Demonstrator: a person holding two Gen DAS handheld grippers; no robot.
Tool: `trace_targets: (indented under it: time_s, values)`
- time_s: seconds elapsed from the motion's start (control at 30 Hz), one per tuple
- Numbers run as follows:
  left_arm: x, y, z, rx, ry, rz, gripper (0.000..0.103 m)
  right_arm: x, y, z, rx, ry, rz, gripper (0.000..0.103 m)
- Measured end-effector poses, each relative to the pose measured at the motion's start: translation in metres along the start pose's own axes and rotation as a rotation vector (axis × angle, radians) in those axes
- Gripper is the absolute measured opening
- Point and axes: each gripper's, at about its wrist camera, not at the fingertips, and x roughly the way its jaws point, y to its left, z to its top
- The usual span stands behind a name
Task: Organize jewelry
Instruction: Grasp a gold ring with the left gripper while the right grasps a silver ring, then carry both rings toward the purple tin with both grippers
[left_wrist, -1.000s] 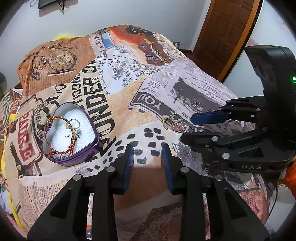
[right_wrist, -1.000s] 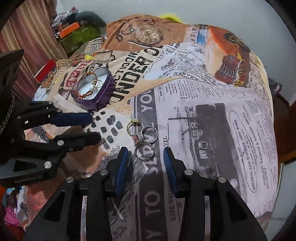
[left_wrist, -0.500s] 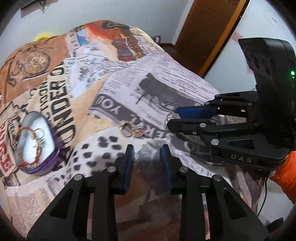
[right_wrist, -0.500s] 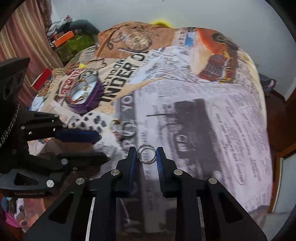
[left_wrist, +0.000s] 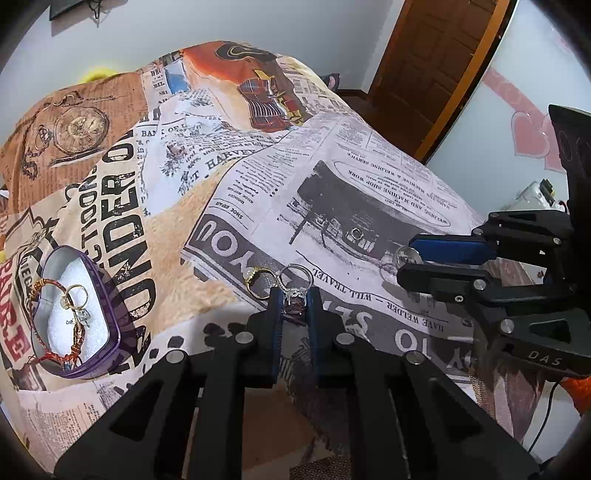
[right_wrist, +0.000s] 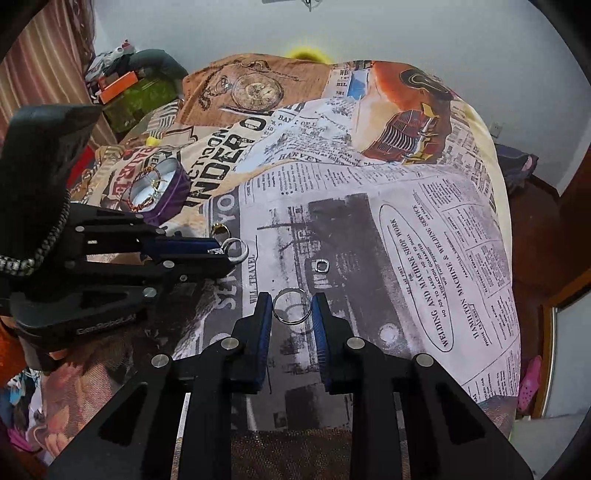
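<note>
My left gripper (left_wrist: 294, 291) is shut on a silver ring with a stone (left_wrist: 294, 303), its band sticking up past the fingertips, just over the printed bedspread. A gold ring (left_wrist: 258, 282) lies right beside it on the cloth. My right gripper (right_wrist: 290, 301) is shut on a plain silver ring (right_wrist: 291, 323), held a little above the bed. A small silver ring (right_wrist: 320, 265) lies loose ahead of it. The purple heart-shaped tin (left_wrist: 110, 325) sits to the left and holds a red-and-gold bracelet (left_wrist: 40, 291) and rings on white foam.
The two grippers are close together, left gripper (right_wrist: 221, 254) beside the right one. The newspaper-print bedspread (left_wrist: 369, 155) slopes off at the near and right edges. A wooden door (left_wrist: 436, 55) stands at the back right; clutter (right_wrist: 125, 85) lies beyond the bed's far left.
My left gripper moved right from near the tin to the rings and shut on the stone ring. My right gripper shut on the plain ring and lifted it off the cloth.
</note>
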Motion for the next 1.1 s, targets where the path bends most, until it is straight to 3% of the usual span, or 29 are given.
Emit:
trace_targets:
  time_s: [0.57, 1.1]
  values:
    - [-0.061, 0.023, -0.009, -0.066, -0.124, 0.018, 0.01, -0.027, 0.029, 0.03, -0.02, -0.089, 0.006, 0.02]
    - [-0.128, 0.084, -0.029, -0.14, -0.231, 0.088, 0.01, -0.023, 0.096, 0.068, -0.101, -0.134, 0.044, 0.02]
